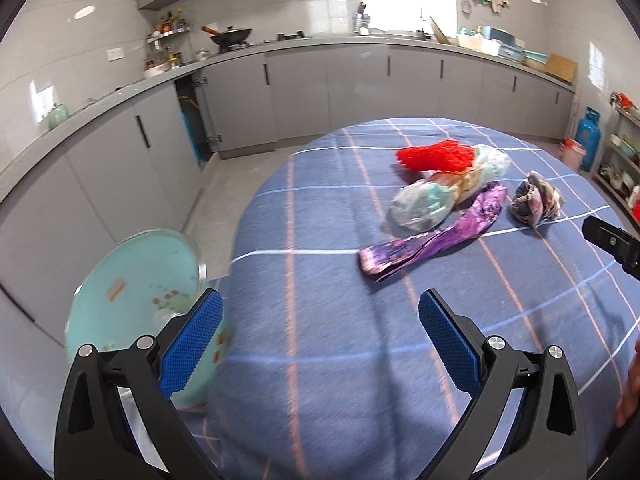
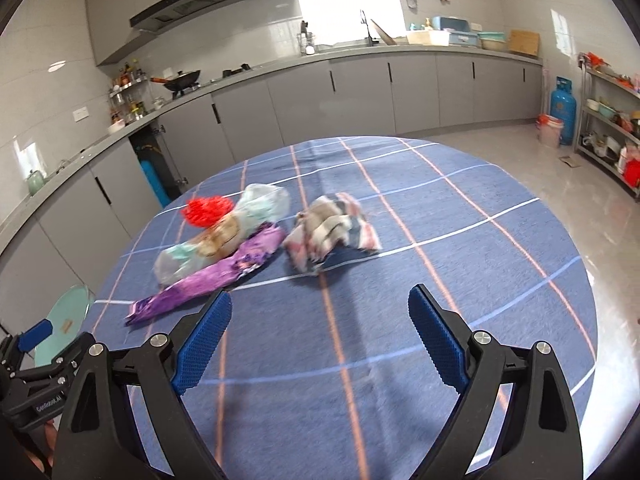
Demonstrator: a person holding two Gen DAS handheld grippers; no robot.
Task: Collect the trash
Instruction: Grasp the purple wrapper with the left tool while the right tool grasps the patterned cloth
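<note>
The only lettering that can be made out is a small white brand mark printed on the black body of the left gripper [image 2: 38, 334], seen at the lower left edge of the right wrist view; it looks like "GenRobot.AI", though the print is tiny and tilted, so the reading is uncertain. The blue gas cylinder [image 2: 563, 110] by the far wall carries a pale mark that is too small to read. The purple wrapper [image 2: 208, 280] shows a blurred, unreadable print.
</note>
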